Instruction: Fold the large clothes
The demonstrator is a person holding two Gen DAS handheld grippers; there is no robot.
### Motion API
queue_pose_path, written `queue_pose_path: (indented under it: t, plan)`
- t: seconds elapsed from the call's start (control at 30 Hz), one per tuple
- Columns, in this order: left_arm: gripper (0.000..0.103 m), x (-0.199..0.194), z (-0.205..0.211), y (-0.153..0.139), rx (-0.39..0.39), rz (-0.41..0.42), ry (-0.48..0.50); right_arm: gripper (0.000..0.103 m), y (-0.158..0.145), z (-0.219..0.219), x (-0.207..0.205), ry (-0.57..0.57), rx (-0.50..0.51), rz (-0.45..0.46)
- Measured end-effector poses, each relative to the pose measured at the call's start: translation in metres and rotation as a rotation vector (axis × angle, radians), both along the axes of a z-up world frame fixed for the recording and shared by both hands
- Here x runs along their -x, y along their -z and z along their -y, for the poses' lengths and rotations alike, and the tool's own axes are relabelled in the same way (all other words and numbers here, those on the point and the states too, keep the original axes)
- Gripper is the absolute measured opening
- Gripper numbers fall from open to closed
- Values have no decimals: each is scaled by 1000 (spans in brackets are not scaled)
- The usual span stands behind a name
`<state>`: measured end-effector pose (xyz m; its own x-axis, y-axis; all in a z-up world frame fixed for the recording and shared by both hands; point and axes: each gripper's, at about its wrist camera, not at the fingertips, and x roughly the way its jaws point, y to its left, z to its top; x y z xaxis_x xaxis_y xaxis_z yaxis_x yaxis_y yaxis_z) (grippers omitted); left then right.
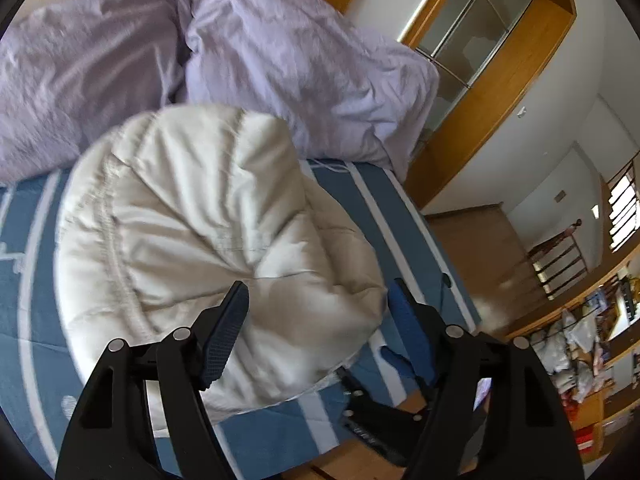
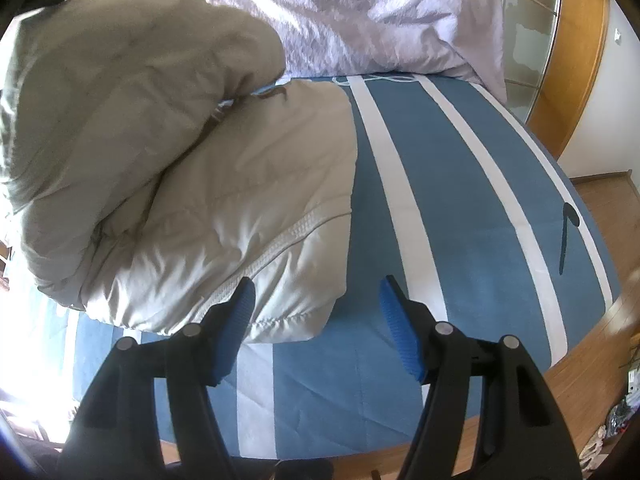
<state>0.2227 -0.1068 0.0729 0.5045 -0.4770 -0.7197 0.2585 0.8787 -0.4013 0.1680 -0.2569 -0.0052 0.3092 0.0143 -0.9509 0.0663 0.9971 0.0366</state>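
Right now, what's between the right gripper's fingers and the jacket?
Nothing: the right gripper hangs open over the jacket's lower corner and bare striped bedspread, seen in the right wrist view.

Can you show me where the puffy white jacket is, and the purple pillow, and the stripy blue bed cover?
puffy jacket (image 1: 208, 216): left wrist view, on its quilted middle.
purple pillow (image 1: 304, 64): left wrist view, on its wrinkled face.
striped blue bed cover (image 2: 472, 216): right wrist view, on a bare blue stripe.
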Motion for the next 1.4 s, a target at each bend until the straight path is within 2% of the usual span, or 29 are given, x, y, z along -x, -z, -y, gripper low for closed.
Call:
queue_pose_path:
  t: [0.27, 0.47, 0.67, 0.77, 0.93, 1.13, 1.4]
  plan:
    - [75, -5, -35, -8, -42, 19, -88, 64, -7, 3, 3, -11, -4, 12]
    - [75, -4, -57, -24, -29, 53, -142, 64, -8, 8, 2, -13, -3, 10]
    - [75, -14, -83, -33, -67, 80, -227, 64, -8, 14, -3, -12, -4, 13]
    - [75, -22, -97, -24, -100, 60, -274, 64, -6, 16, -7, -12, -6, 12]
    - [75, -35, -114, 6, -138, -16, -327, 64, -4, 15, -9, -11, -5, 7]
    - [75, -36, -101, 47, -139, -109, -289, 65, -3, 14, -8, -1, 3, 1]
    - [77, -26, -61, 56, -204, -62, -219, 65, 1, 25, -6, 24, 27, -10]
